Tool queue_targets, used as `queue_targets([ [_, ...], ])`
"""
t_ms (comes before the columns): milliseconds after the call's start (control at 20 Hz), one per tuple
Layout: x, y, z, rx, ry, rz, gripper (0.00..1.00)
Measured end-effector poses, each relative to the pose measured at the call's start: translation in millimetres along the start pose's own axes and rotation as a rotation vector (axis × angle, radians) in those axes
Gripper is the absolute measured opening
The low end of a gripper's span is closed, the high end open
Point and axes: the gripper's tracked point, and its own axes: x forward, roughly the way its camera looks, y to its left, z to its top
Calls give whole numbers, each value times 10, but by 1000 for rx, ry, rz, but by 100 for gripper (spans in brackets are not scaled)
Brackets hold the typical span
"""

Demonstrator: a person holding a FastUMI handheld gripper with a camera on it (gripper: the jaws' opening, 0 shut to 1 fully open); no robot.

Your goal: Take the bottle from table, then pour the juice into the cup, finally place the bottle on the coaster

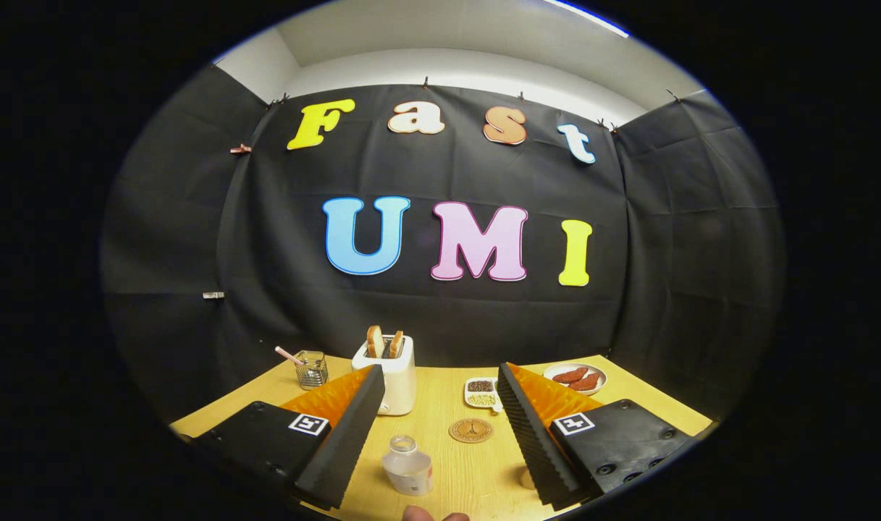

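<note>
The bottle (pixel 407 466) stands upright on the table (pixel 440 405), uncapped, its open mouth facing up, and it sits between my two fingers, nearer the left one and low in my reach. Nothing of mine touches it yet; my claw (pixel 440 434) is spread wide, released, with clear wood on either side of the bottle. I judge I hold it this wide so the fingers can pass down both flanks without knocking the bottle over, since an open bottle would spill if tipped.

Just ahead of the bottle, still between my fingers and closer to the right one, lies the round coaster (pixel 470 430), flat on the wood, kept free for the bottle at the end. A pale rounded thing (pixel 527 479) peeks out beside the base of my right finger; it may be the cup, but I cannot tell.

Beyond my fingertips stand a toaster (pixel 394 373) with two slices up, a small dish of seeds (pixel 482 393), a plate of sausages (pixel 576 376), and further left a glass holder with a straw (pixel 310 367).
</note>
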Motion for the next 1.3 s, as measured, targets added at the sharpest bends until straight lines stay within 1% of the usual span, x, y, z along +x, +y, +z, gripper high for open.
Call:
queue_targets([
  [150, 42, 168, -264, 1, 15, 4, 96],
  [300, 97, 280, -514, -15, -1, -8, 96],
  [500, 210, 410, -1045, -27, 36, -9, 96],
  [750, 305, 382, -1683, -4, 82, -51, 96],
  [850, 367, 389, -1881, 5, 88, -54, 97],
  [1000, 412, 421, -2058, -2, 101, -45, 96],
  [1150, 438, 399, -2141, 3, 111, -41, 96],
  [1250, 442, 372, -2126, 28, 111, -48, 78],
  [1300, 447, 372, -2136, 40, 122, -48, 77],
])
